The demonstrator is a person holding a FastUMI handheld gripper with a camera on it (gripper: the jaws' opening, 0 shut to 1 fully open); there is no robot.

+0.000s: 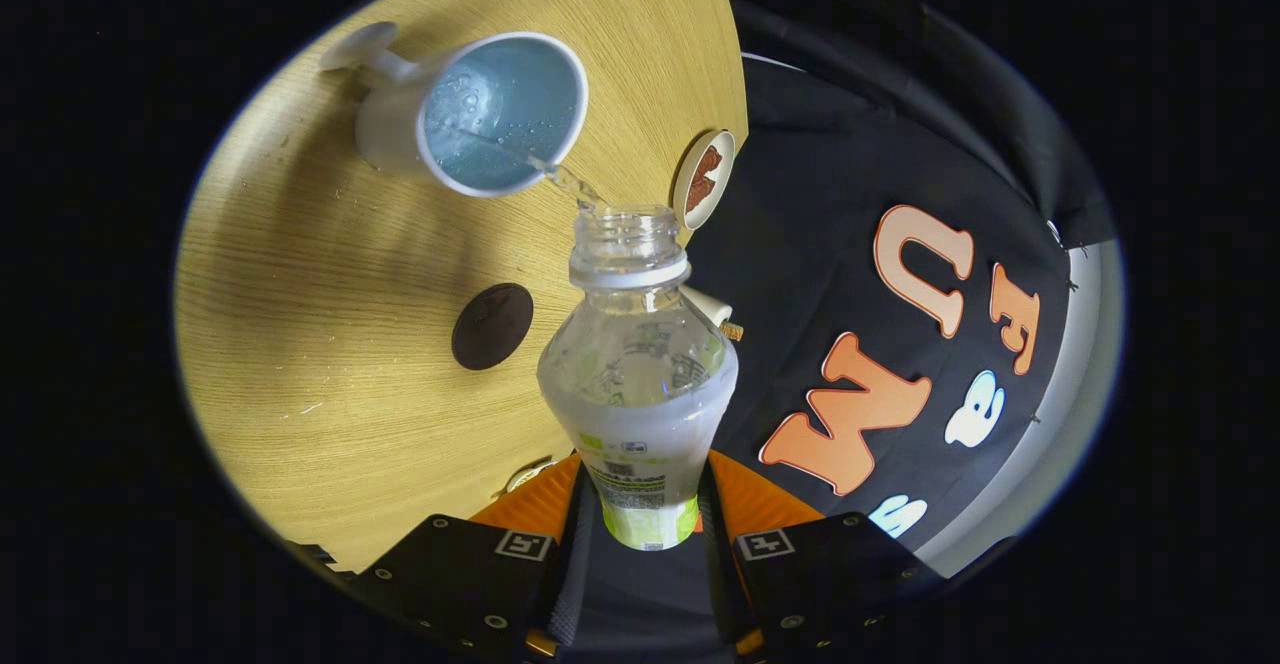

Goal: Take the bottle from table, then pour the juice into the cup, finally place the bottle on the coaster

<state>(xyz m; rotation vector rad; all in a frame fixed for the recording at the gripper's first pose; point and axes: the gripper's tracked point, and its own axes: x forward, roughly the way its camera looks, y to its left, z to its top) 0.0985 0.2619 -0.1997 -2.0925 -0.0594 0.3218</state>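
Note:
My gripper is shut on a clear plastic bottle with a green and white label, both fingers pressing on its lower body. The bottle is uncapped and tipped forward, neck pointing away from the fingers. A thin stream of clear liquid runs from its mouth into a white cup with a pale blue inside. The cup stands on the wooden table just beyond the bottle's mouth, with liquid and bubbles in it. A dark round coaster lies on the table beside the bottle, nearer the fingers than the cup.
A small round white coaster with a brown pattern lies at the table's edge close to the bottle's neck. The table's curved edge runs beside the bottle, and the black booth wall lies past it. Small droplets dot the wood near the cup.

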